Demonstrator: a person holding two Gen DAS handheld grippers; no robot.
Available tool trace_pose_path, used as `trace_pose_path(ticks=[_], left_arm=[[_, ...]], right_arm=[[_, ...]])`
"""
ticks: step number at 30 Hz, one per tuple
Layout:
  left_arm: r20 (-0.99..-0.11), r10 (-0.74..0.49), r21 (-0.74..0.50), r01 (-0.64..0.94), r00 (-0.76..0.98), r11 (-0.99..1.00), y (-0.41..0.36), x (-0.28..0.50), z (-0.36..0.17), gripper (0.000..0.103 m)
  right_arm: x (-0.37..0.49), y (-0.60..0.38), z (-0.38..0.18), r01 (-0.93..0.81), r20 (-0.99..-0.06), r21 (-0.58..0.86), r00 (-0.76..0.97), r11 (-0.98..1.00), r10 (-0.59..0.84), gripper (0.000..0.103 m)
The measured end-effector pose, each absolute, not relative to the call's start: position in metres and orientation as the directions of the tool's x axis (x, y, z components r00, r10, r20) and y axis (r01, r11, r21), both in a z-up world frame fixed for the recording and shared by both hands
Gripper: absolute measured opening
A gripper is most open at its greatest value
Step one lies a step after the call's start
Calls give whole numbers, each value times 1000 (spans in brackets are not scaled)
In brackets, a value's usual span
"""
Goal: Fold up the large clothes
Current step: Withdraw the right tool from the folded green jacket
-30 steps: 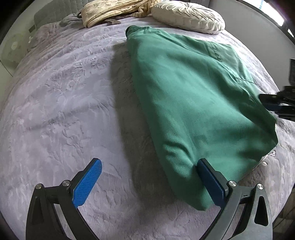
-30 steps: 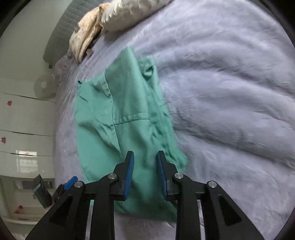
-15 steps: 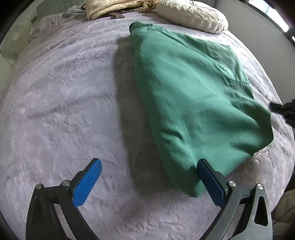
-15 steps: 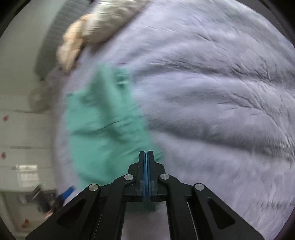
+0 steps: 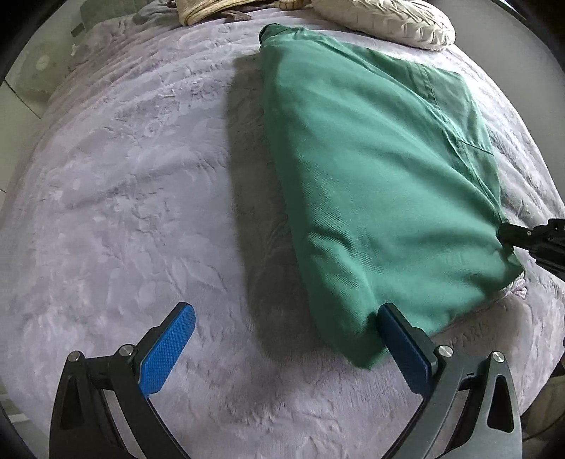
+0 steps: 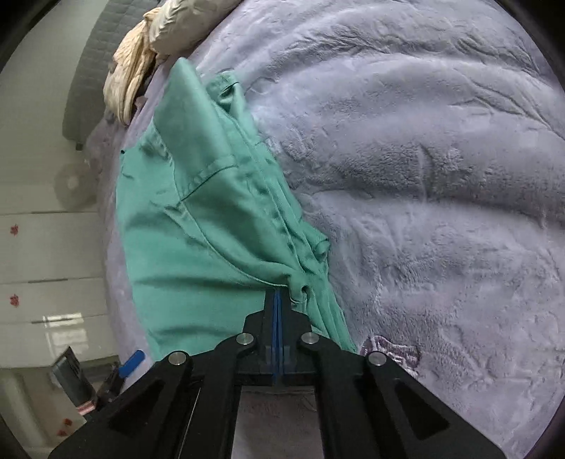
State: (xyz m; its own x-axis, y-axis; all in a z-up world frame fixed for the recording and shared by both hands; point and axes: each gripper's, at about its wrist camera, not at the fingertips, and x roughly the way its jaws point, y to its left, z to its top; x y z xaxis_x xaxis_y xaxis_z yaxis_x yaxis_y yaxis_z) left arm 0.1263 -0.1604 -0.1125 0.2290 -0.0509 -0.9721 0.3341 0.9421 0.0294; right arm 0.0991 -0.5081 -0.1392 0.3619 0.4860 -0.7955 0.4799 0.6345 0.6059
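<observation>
A green garment [image 5: 370, 169] lies folded lengthwise on a grey plush bedspread [image 5: 123, 197]. My left gripper [image 5: 282, 339] is open wide just above the bed; its right pad [image 5: 402, 342] touches the garment's near corner, its left pad [image 5: 166, 349] is over bare bedspread. My right gripper [image 6: 278, 296] is shut on the green garment's [image 6: 212, 219] edge, which bunches at the fingertips and is lifted slightly. It also shows in the left wrist view [image 5: 529, 240] at the garment's right edge.
A cream round pillow [image 5: 385, 21] and a beige crumpled cloth [image 5: 212, 9] lie at the head of the bed. White drawers [image 6: 46, 254] and a fan [image 6: 72, 183] stand beside the bed. The bed edge is close at my right.
My right gripper closed on the garment's edge and pulled it up, bunching the cloth. My left gripper stayed open and shifted slightly, with the garment's near corner still at its right pad.
</observation>
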Motion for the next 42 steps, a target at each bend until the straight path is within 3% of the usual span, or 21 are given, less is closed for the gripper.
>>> trace_pose_path(ticks=[14,17,19,21,26,30,39,42], left_arm=[[-973,18,90,303,231,949,-160,113,-82,103],[-971,18,94,308,240,947,-163,110,-78,103],[-970,15,94,315,244,945,-166,108,-76,103],[-971,15,93,316,239,944,-168,108,-74,103],[-973,13,86,310,231,947,-172,107,-73,103],[-971,11,86,303,240,949,-173,110,-73,103],[-978,5,74,326,209,942,-179,117,-82,103],[-977,8,77,320,211,944,-179,120,-83,103]], right_arm=[[66,-483,-96,405,-806,591,323,698,496,7],[61,-483,-96,409,-799,601,317,687,510,21],[58,-480,-95,407,-798,602,319,687,511,48],[55,-476,-93,401,-796,605,323,688,512,63],[55,-475,-93,400,-800,600,312,693,513,65],[55,-478,-87,386,-798,603,323,698,509,80],[63,-484,-85,373,-806,589,330,717,491,88],[64,-485,-86,371,-816,575,328,729,476,103]])
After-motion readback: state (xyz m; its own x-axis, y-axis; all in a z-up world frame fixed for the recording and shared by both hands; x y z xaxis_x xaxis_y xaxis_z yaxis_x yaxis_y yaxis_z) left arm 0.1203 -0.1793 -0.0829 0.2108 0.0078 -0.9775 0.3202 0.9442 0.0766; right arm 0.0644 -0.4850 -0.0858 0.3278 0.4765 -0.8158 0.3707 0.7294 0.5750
